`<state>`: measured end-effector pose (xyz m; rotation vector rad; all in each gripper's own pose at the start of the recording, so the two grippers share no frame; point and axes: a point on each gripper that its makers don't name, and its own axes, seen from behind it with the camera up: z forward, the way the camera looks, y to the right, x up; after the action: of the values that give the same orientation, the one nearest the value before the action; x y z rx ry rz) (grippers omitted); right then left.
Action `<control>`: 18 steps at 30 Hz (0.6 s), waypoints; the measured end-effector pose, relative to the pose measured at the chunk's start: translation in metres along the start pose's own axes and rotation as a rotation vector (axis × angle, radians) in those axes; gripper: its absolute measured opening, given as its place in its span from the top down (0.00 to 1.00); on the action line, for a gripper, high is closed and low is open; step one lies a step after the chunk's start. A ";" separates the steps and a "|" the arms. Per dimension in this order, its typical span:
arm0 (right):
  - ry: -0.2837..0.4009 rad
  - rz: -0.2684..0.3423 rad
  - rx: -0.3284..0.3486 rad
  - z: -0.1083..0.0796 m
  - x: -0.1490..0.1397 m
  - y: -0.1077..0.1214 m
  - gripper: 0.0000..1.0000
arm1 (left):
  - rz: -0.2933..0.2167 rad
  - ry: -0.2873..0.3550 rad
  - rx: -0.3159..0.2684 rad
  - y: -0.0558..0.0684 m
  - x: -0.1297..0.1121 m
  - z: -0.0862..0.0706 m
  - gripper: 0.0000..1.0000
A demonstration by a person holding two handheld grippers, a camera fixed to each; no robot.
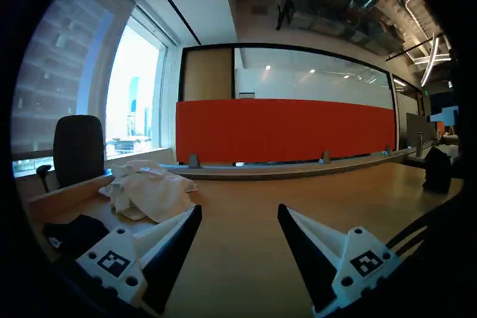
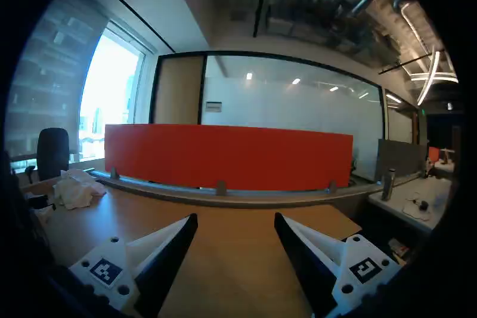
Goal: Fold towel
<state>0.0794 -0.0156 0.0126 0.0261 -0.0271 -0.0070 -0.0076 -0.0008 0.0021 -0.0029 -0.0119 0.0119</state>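
You are holding the left gripper (image 1: 238,207) and right gripper (image 2: 235,215) apart and empty as the crumpled cream cloth towel (image 1: 149,190), likely limp, light and best pinched at a corner, is lying ahead-left on the pale wooden desk (image 1: 268,190).

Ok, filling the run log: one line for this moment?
left gripper open | right gripper open | towel crumpled on desk, ungrasped

Left tongs (image 1: 238,207): two white wedge-shaped fingers (image 1: 164,231) tapering to points, inner faces black. Each finger base carries a square black-and-white marker (image 1: 113,262) ringed by dark screw holes (image 1: 121,230). Black cables (image 1: 417,231) run beside one base. Right tongs (image 2: 235,215): same build and markings.
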 end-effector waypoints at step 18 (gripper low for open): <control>0.024 0.108 0.032 0.004 -0.064 0.003 0.01 | 0.000 0.000 0.000 0.001 0.001 -0.001 0.06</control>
<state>0.0156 -0.0126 0.0149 0.0567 -0.0044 0.1013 -0.0066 0.0000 0.0012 -0.0027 -0.0122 0.0120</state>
